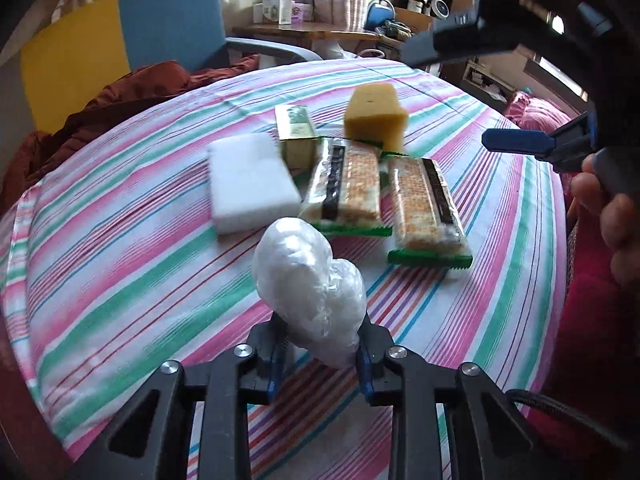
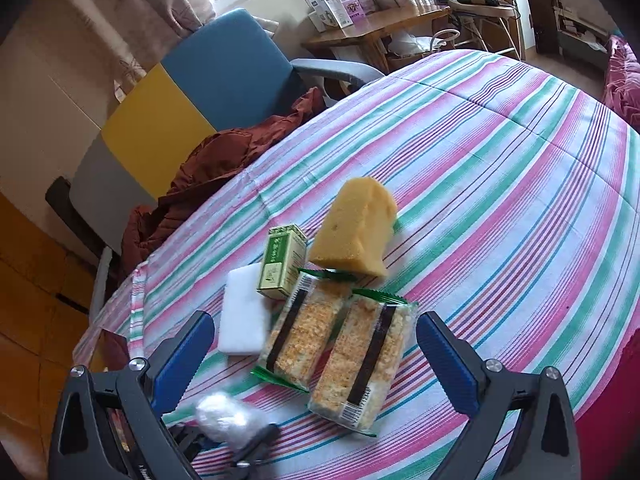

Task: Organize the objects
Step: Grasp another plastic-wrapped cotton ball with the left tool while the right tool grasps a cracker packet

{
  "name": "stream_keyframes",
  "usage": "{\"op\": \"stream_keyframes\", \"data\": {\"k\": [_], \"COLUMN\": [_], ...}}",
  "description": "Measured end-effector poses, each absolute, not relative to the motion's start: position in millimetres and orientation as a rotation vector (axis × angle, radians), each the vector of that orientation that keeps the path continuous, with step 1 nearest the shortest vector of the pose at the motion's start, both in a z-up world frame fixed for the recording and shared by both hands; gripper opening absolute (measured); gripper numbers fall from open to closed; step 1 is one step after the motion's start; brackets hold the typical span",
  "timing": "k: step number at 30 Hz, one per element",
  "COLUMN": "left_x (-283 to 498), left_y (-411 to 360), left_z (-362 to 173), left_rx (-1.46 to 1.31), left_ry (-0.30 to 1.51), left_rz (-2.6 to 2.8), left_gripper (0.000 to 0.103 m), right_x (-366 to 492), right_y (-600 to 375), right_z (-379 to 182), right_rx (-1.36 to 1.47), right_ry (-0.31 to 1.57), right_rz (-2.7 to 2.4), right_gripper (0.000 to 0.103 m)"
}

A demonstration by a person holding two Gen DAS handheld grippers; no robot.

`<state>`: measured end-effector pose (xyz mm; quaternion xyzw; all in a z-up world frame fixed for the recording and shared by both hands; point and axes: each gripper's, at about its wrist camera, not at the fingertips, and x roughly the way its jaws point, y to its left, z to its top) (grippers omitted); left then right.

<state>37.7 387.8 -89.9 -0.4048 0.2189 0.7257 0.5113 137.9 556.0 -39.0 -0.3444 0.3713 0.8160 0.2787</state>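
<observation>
The left gripper (image 1: 322,354) is clamped on a white plastic-wrapped bundle (image 1: 310,292), held above the striped tablecloth (image 1: 120,280) just before the cracker packs (image 1: 348,188). The right gripper (image 2: 312,344) hovers wide open and holds nothing.

Home bedrm/living rm: striped bedsheet (image 2: 500,168), curtains (image 2: 132,4), armchair (image 2: 224,68), cluttered wooden side table (image 2: 372,24).
</observation>
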Motion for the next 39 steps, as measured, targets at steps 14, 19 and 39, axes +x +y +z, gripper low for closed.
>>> {"op": "stream_keyframes", "data": {"k": [14, 19, 39], "left_x": [48.1, 47.3, 41.9], "left_y": [321.8, 319.9, 320.1], "left_z": [-90.1, -91.8, -97.3], "left_rx": [-0.977, -0.975, -0.954], "left_ry": [0.450, 0.431, 0.400], "left_rz": [1.834, 1.839, 1.846], "left_gripper": [0.031, 0.031, 0.031], "right_x": [116.3, 107.5, 96.7], "right_y": [558.4, 554.5, 546.8], "right_z": [-75.4, -88.6, -102.4], "right_rx": [-1.204, -1.305, -1.407], "right_ry": [0.854, 0.790, 0.688], "right_rz": [1.949, 1.888, 1.896], "right_gripper": [0.099, 0.081, 0.068]}}
